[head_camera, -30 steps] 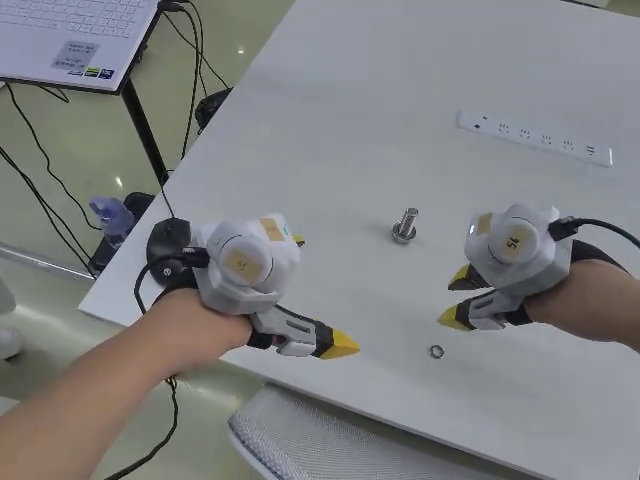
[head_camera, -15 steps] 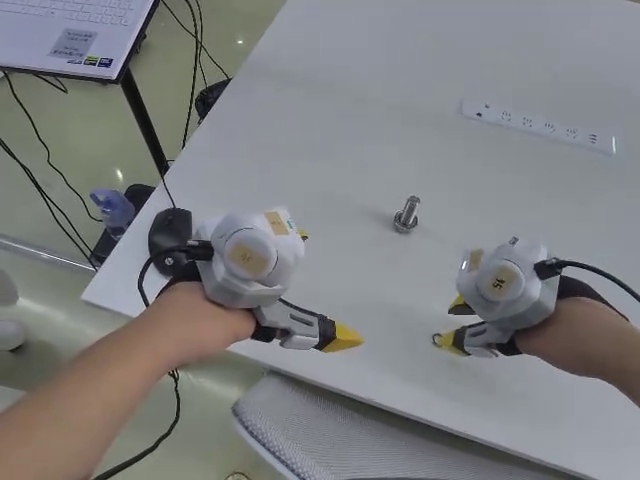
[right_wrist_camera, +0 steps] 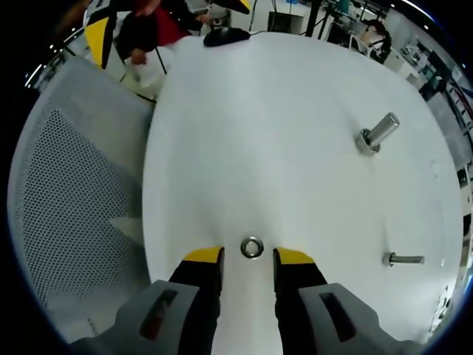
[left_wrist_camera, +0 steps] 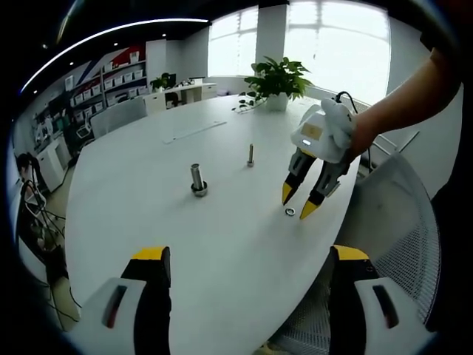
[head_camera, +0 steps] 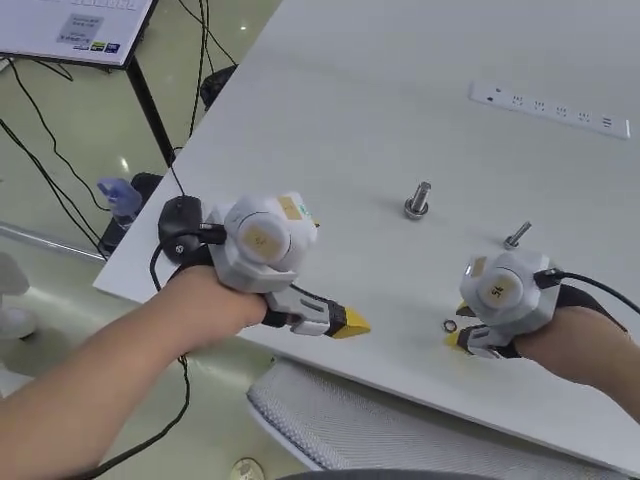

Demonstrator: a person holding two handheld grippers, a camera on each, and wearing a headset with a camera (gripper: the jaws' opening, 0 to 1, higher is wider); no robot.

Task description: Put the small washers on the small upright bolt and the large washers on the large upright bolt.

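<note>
White tabletop, nothing fancy. Going left to right, using the large bolt as the anchor.

Left gripper hangs at the near edge of the table, well to the left of the large bolt and nearer the person. Its jaws are spread wide in the left gripper view and hold nothing.

The large bolt stands upright on its head out in the middle of the table, with a ring around its base.

The washer lies flat on the table, on the near side of the large bolt and a bit right of it, close to the table edge. In the right gripper view the washer lies right at the tips of the right gripper, centred on the gap. The jaws are parted and aren't pinching it.

The small bolt stands upright to the right of the large bolt, near it and just beyond the right gripper.
</note>
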